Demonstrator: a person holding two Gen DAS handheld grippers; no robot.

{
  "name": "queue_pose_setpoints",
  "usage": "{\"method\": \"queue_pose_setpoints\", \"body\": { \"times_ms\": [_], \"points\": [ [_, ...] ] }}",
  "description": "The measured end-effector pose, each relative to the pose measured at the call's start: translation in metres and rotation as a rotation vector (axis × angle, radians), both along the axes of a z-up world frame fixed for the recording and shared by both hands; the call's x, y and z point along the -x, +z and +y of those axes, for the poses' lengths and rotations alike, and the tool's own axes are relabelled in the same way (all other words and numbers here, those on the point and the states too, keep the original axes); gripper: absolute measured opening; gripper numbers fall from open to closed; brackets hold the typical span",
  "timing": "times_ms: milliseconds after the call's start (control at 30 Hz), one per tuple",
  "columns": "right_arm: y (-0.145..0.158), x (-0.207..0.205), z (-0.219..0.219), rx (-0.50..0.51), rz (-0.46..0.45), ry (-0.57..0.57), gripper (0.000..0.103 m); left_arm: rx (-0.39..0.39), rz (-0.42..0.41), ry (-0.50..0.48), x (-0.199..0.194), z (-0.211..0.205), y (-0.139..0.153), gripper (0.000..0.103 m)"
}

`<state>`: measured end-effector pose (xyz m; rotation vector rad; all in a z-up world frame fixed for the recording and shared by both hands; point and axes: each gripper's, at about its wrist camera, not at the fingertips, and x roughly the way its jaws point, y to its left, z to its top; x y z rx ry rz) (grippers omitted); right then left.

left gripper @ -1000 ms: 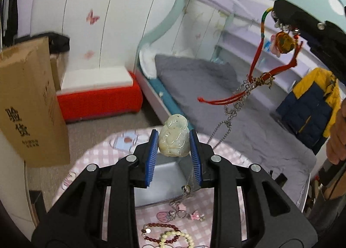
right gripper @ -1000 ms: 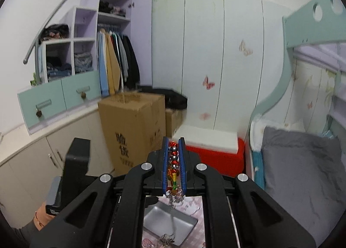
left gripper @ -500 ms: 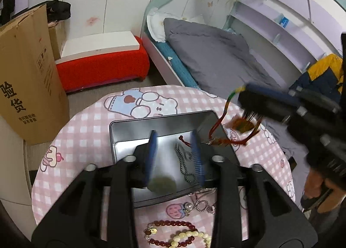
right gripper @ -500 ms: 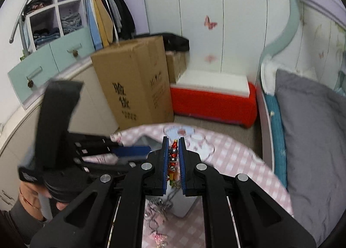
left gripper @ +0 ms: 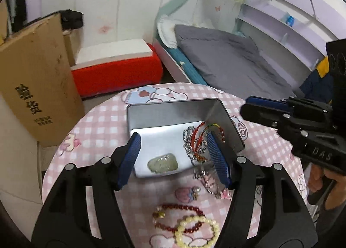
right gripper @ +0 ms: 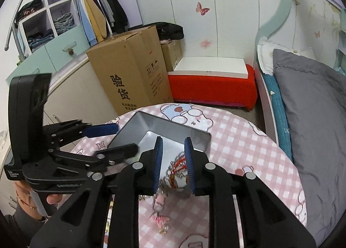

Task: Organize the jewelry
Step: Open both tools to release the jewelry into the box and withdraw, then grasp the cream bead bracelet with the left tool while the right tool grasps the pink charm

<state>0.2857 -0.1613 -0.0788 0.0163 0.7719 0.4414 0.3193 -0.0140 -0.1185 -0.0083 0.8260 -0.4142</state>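
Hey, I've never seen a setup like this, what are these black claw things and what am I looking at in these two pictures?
They are hand-held grippers, one in each of a person's hands, each with a camera looking along its two blue-padded fingers. One picture comes from the left gripper, the other from the right gripper. Both are open and hold nothing.

Below them is a round table with a pink checked cloth. On it stands an open metal tin. Inside lie a pale green stone pendant and a tangle of red cord and silver chain. On the cloth in front of the tin lie a dark red bead bracelet, a cream bead bracelet and some small charms.
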Motion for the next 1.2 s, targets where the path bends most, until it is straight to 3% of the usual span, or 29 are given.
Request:
{"method": "queue_pose_setpoints", "body": {
  "times_ms": [167, 400, 633, 1000, 1067, 1200],
  "points": [
    [-0.008, 0.025, -0.014, -0.003, -0.008, -0.043, 0.028, -0.032, -0.033, 0.002, 0.031, -0.008, -0.004, 0.063],
    [-0.031, 0.042, -0.033, -0.044, 0.039, -0.091, 0.030, -0.058, -0.006, -0.011, 0.043, -0.028, -0.024, 0.063],
    [-0.056, 0.053, -0.022, -0.022, 0.088, -0.069, 0.030, -0.043, 0.044, 0.048, 0.053, -0.001, -0.036, 0.063],
    [-0.076, 0.077, 0.003, 0.001, 0.125, -0.004, 0.031, -0.061, 0.114, 0.059, 0.091, 0.022, -0.065, 0.063],
    [-0.077, 0.080, 0.007, 0.003, 0.129, -0.001, 0.032, -0.056, 0.122, 0.057, 0.091, 0.023, -0.067, 0.055],
    [-0.077, 0.084, 0.009, 0.004, 0.130, -0.005, 0.032, -0.064, 0.127, 0.045, 0.093, 0.021, -0.072, 0.048]
  ]
}}
